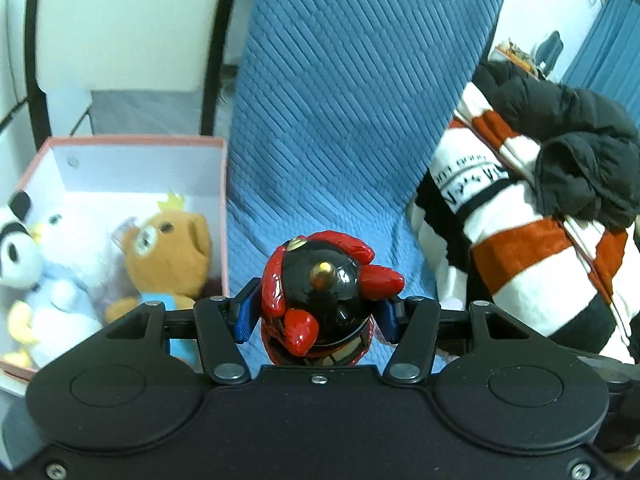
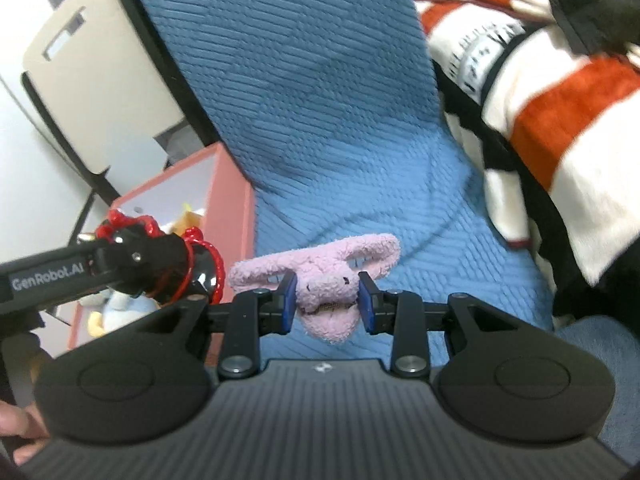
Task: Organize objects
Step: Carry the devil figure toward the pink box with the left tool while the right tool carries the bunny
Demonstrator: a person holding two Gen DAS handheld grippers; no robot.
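My left gripper (image 1: 318, 316) is shut on a glossy red and black toy figure (image 1: 320, 292), held above the blue ribbed cover (image 1: 344, 128), just right of the pink box (image 1: 132, 142). The box holds a brown bear plush (image 1: 168, 256), a white and blue plush (image 1: 64, 264) and a black and white plush (image 1: 14, 248). My right gripper (image 2: 327, 300) is shut on a pink plush rabbit (image 2: 326, 280) above the same blue cover (image 2: 312, 100). The left gripper (image 2: 132, 264) with the red toy (image 2: 208, 268) shows at the left of the right wrist view, beside the pink box (image 2: 236, 200).
A red, white and black striped blanket (image 1: 520, 240) with a dark jacket (image 1: 568, 148) on it lies to the right, also in the right wrist view (image 2: 560, 100). A white chair with a black frame (image 1: 120, 20) stands behind the box.
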